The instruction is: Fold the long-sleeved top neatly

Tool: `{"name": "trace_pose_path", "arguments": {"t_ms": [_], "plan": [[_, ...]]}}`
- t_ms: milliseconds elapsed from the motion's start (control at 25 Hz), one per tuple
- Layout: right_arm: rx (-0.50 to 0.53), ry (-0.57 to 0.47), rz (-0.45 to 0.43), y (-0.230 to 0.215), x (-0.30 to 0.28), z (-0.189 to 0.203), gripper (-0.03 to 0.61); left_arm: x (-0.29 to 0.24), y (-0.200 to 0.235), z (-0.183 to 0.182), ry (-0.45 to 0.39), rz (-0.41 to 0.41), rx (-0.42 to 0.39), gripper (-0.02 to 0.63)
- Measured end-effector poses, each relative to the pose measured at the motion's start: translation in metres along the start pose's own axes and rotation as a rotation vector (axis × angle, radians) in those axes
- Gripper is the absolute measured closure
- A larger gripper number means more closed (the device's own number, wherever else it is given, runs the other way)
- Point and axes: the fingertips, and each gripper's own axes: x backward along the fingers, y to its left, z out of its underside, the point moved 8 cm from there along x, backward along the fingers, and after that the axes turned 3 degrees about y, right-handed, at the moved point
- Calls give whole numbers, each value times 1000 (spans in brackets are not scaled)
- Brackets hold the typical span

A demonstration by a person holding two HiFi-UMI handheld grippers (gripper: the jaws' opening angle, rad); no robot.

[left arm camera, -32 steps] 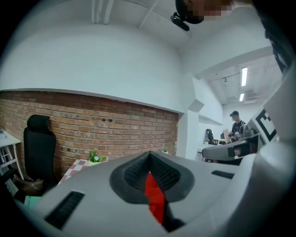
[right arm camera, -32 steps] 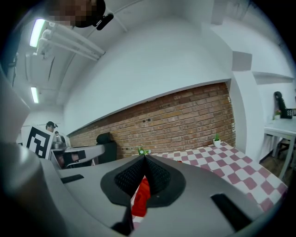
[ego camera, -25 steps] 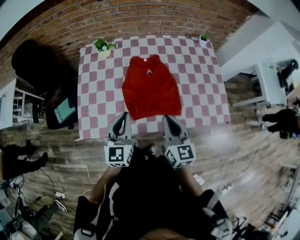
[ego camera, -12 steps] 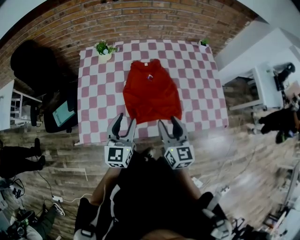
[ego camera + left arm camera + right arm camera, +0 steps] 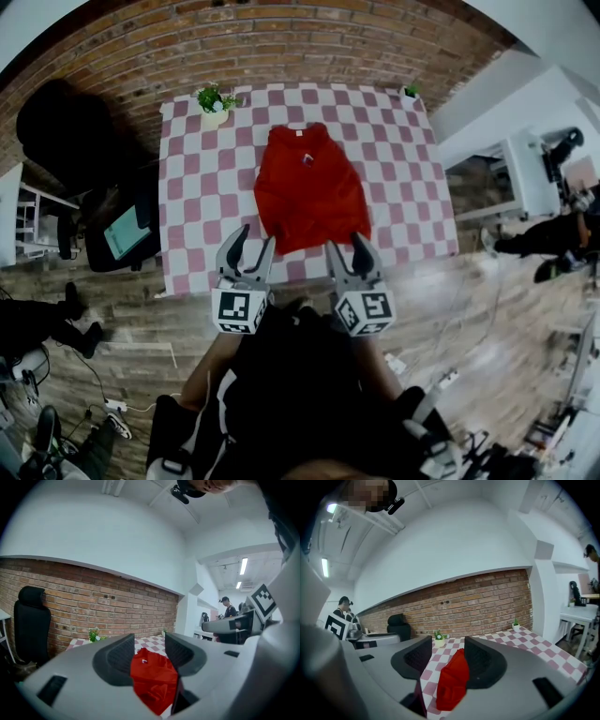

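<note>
Both grippers are wide open and empty. The jaws on each have just been opening, with nothing between the pads.

Head view: left gripper (image 5: 255,236) and right gripper (image 5: 345,242) are side by side over the near edge of the checked table (image 5: 187,187). The red long-sleeved top (image 5: 309,187) lies flat straight ahead of them. Its near hem is just beyond the fingertips and spans the gap between the two grippers, collar at the far end. Whether the tips touch the cloth can't be told from here.

Left gripper view: the top shows through the jaw gap, ahead and below, clear of both pads. Only this view shows the folds bunched at the hem. The right gripper's marker cube sits off to its right, with a person in a cap (image 5: 228,606) beyond it.

Right gripper view: the top is ahead and left of centre in the gap, seen edge-on as a narrow strip.

The potted plant (image 5: 214,101) is at the far left corner, well ahead of the left gripper. The black chair (image 5: 56,122) is left of the table. Only the head view shows the table's whole outline.
</note>
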Motion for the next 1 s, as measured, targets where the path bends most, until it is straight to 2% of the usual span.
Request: {"name": "trace_pose_path", "arguments": {"t_ms": [240, 440, 640, 1000], "plan": [[-11, -1, 34, 5, -16, 2, 380, -11, 17, -1, -10, 18, -11, 430], [-7, 8, 29, 0, -30, 1, 380, -24, 24, 0, 8, 17, 28, 430], [11, 37, -14, -21, -58, -2, 380, -53, 28, 5, 40, 7, -2, 430], [101, 121, -126, -91, -142, -28, 380, -135, 45, 9, 126, -28, 27, 430]]}}
